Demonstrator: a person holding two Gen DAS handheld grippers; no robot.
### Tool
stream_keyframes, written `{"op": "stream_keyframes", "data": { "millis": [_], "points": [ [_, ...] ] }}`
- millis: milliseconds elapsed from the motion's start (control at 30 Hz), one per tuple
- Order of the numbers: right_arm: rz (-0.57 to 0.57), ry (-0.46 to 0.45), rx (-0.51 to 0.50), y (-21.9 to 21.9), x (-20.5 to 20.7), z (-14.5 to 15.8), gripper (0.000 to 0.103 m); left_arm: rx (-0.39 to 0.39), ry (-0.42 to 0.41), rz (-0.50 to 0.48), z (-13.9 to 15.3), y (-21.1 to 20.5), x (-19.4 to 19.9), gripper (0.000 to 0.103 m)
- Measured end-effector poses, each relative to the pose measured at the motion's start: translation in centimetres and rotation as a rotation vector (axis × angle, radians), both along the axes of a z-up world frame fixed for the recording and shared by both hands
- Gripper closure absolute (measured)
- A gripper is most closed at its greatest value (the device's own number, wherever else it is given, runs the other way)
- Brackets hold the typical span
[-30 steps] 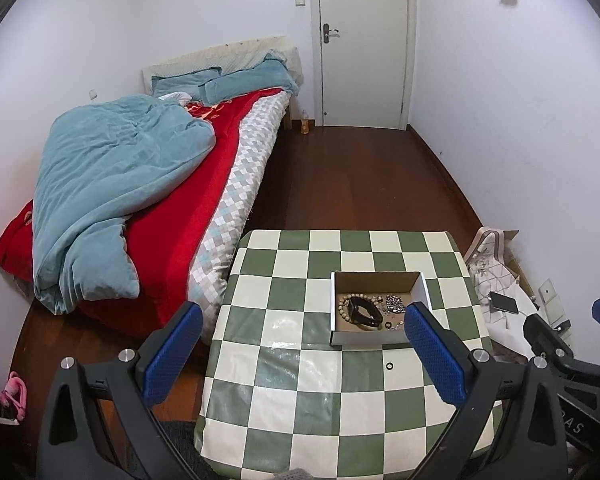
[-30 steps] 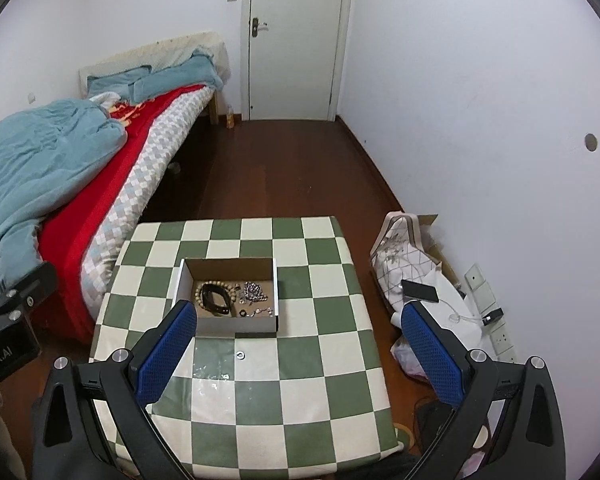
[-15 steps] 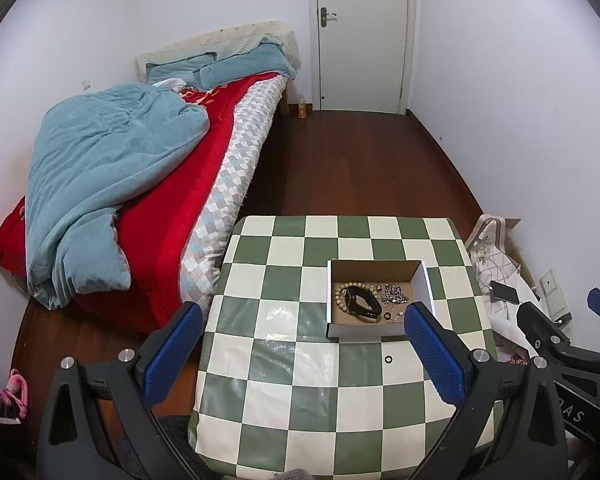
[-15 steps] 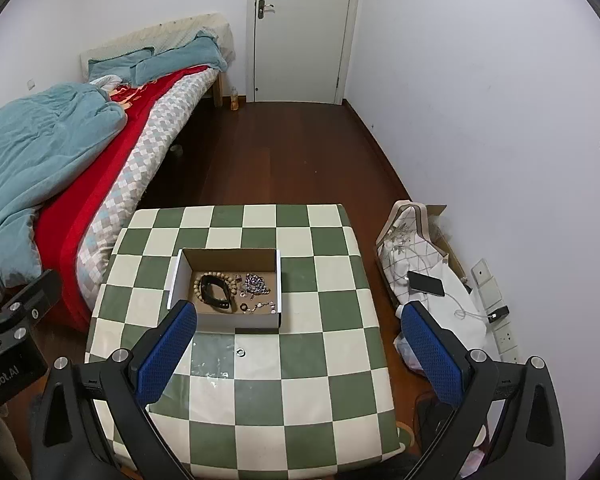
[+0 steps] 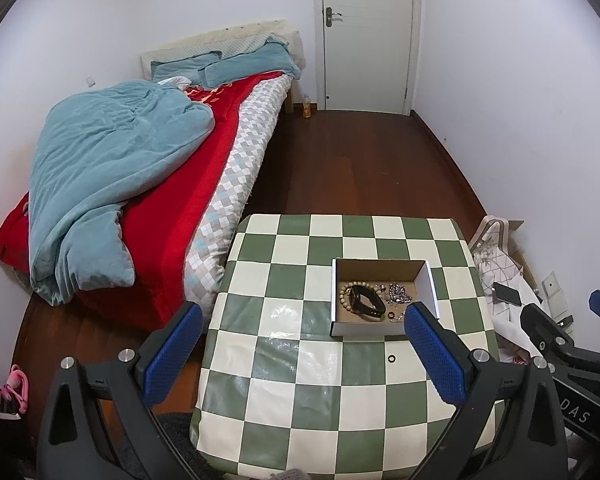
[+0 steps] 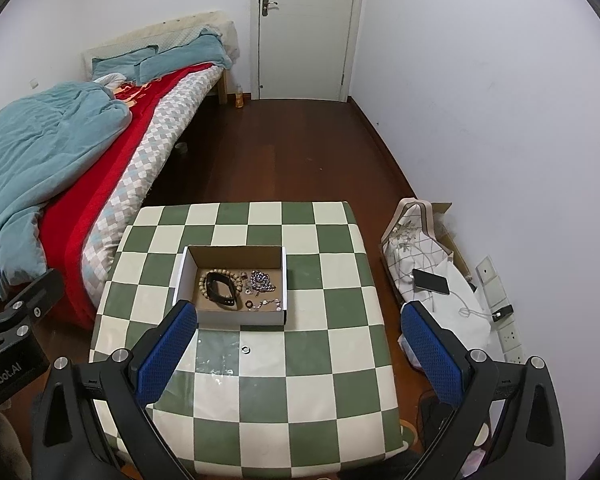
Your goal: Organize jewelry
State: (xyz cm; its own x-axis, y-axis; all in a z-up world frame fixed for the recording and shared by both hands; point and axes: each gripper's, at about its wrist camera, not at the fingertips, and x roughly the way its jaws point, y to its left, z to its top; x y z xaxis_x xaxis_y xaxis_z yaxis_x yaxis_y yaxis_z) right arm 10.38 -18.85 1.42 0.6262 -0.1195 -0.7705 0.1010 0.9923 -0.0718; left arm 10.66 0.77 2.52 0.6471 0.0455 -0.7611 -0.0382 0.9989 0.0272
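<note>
Bedroom, checkered table [image 6: 340, 360]: jewelry's corralled in the cardboard box [image 6: 284, 280], one ring [image 6: 245, 348] stray in front, both left gripper [image 5: 303, 354] and right gripper [image 6: 300, 354] spread wide, empty, likely lining up on it.

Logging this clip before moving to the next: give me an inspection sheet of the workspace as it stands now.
Surface: checkered table, green and cream, glossy cover.
Job's things: cardboard box holding a beaded bracelet, black band, metal chain pieces; one small ring lies on the table outside the box.
Clutter: nothing seen on the table.
Grippers: left gripper and right gripper above the near edge, jaws open, empty.
Cables: white cord by the phone on the floor.
Surroundings: bed, door, bag.
</note>
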Motion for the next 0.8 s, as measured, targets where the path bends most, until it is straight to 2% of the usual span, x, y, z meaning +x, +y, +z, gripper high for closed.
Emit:
{"op": "stream_keyframes", "data": {
  "millis": [800],
  "points": [
    [0.005,-0.013,0.014,0.06,-0.52,0.74,0.0,0.005,-0.007,-0.005,0.07,0.42,-0.77,0.0]
  ]
}}
